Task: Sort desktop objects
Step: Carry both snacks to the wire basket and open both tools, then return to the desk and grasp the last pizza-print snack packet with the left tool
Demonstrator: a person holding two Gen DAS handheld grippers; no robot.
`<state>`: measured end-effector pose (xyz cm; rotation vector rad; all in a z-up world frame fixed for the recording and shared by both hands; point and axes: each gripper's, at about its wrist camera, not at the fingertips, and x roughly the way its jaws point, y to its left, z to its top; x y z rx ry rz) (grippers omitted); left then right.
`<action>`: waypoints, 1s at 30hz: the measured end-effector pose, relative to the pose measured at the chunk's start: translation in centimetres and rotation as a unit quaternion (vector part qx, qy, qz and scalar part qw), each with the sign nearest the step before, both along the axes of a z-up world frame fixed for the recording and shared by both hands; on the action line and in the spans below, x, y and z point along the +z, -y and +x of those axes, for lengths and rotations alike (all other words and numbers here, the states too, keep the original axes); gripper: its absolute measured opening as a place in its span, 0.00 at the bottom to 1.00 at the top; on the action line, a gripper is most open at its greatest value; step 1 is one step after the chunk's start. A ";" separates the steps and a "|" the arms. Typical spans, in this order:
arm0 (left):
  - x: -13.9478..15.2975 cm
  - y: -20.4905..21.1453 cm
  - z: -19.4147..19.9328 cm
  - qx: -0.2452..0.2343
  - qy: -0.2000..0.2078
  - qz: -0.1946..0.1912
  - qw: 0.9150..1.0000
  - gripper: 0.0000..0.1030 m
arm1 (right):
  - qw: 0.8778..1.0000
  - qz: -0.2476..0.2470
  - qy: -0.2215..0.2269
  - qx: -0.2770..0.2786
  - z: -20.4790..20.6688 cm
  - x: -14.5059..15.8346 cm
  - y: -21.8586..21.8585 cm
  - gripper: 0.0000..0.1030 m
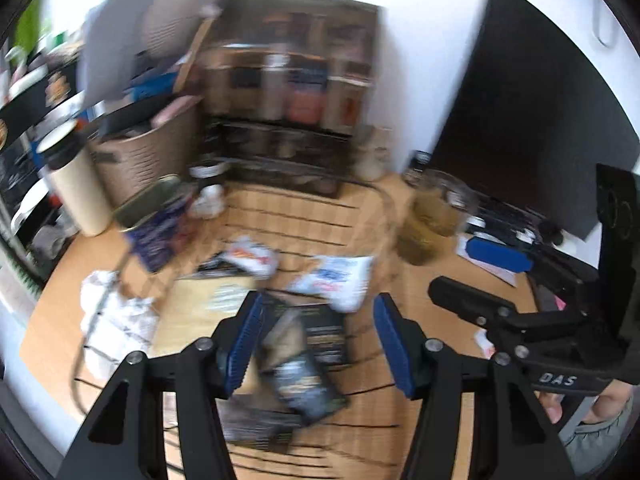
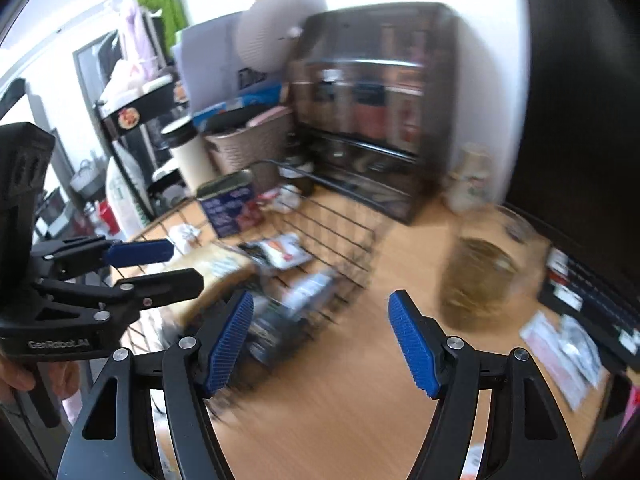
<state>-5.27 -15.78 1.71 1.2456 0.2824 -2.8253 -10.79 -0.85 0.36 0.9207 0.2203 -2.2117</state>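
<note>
"DAS" lettering marks right tool (image 1: pixel 472 300); "GenRobot.AI" marks left tool (image 2: pixel 160 266).

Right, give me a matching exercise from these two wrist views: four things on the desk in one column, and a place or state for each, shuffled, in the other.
Things:
1. dark packet
2. glass jar
3. wire basket
4. blue tin

Places or states:
A. stands on bare wood, right of the basket
B. holds several packets
C. lies below the open left gripper
D. stands at the basket's far left, by the cream canister

Pairs: 1-C, 2-A, 3-B, 4-D
</note>
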 end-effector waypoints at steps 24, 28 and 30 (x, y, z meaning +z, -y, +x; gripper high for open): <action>-7.7 -19.0 -6.7 -0.152 0.092 -0.003 0.984 0.61 | 0.990 0.017 0.046 -0.135 -3.3 -6.1 -19.8 0.68; -8.9 -18.7 -6.6 -0.134 0.107 -0.024 0.985 0.61 | 0.988 0.025 0.057 -0.138 -3.6 -7.9 -20.4 0.68; -9.6 -18.0 -6.4 -0.121 0.117 -0.031 0.985 0.61 | 0.988 0.037 0.062 -0.135 -3.4 -8.7 -20.4 0.68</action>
